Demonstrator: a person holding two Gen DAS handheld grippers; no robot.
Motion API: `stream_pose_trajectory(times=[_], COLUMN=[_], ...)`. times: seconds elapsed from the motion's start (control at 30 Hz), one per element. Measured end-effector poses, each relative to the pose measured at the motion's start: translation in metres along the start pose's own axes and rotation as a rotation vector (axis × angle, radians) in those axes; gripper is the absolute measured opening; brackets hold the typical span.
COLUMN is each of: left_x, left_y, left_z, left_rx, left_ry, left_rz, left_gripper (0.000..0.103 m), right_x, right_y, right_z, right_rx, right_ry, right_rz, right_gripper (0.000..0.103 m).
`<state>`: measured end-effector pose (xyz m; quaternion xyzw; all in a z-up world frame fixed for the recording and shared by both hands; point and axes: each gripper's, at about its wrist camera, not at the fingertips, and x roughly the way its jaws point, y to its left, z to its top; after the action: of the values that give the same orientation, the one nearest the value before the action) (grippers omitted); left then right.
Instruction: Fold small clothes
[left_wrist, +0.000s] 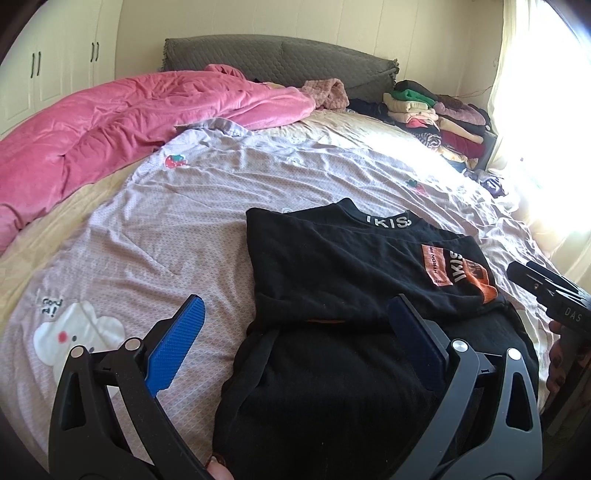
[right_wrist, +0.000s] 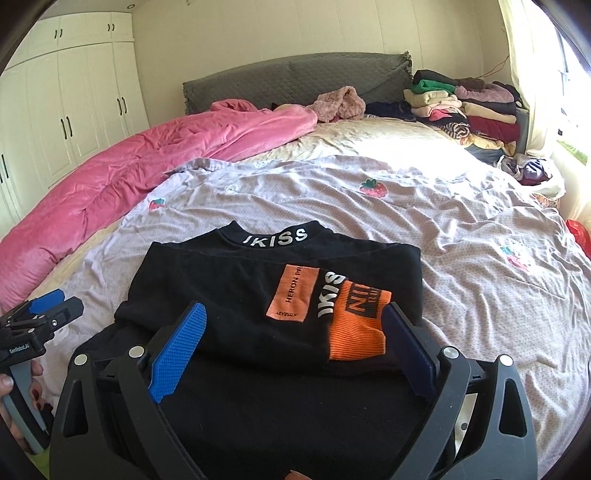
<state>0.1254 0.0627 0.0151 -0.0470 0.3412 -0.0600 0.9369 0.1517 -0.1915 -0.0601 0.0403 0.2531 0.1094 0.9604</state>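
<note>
In the left wrist view, the left gripper (left_wrist: 295, 328) hangs low over the near edge of the bed, its blue-padded fingers (left_wrist: 177, 347) spread wide with nothing between them; the left finger sits over the lilac bedsheet (left_wrist: 166, 236), the right one over the black top (left_wrist: 332, 266). That garment lies partly folded on the sheet, its lettered collar (left_wrist: 388, 220) at the far end and an orange cuff (left_wrist: 487, 291) on its right side. At the right edge the right gripper (left_wrist: 543, 284) shows only in part, and whether it is open cannot be told here. A pink duvet (left_wrist: 110, 129) is heaped far left, and a pile of folded clothes (left_wrist: 436, 118) sits far right by the grey headboard (left_wrist: 280, 59). In the right wrist view, the right gripper (right_wrist: 295, 332) is likewise wide open and holds nothing, its fingers framing the near part of the black top (right_wrist: 221, 288); the orange cuff (right_wrist: 354, 325) lies just beside the right finger. The left gripper (right_wrist: 48, 306) appears at the far left, held by a hand (right_wrist: 22, 391).
</note>
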Motion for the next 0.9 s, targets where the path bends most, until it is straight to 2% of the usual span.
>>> stream_pose_trajectory(times=[0.67,0.9], left_x=[-0.035,-0.045], left_y=[0.011,0.019], left_z=[-0.013,-0.018], left_rx=[0.009,0.0], left_ry=[-0.008,0.007], left_rz=[0.047,0.057], left_gripper=[0.093,0.093], right_x=[-0.047,-0.057], right_y=[-0.029,-0.041], right_z=[-0.012,-0.025], right_rx=[0.006,0.018], right_ry=[-0.043,-0.022], right_rz=[-0.038,-0.043], right_gripper=[0.095,0.095])
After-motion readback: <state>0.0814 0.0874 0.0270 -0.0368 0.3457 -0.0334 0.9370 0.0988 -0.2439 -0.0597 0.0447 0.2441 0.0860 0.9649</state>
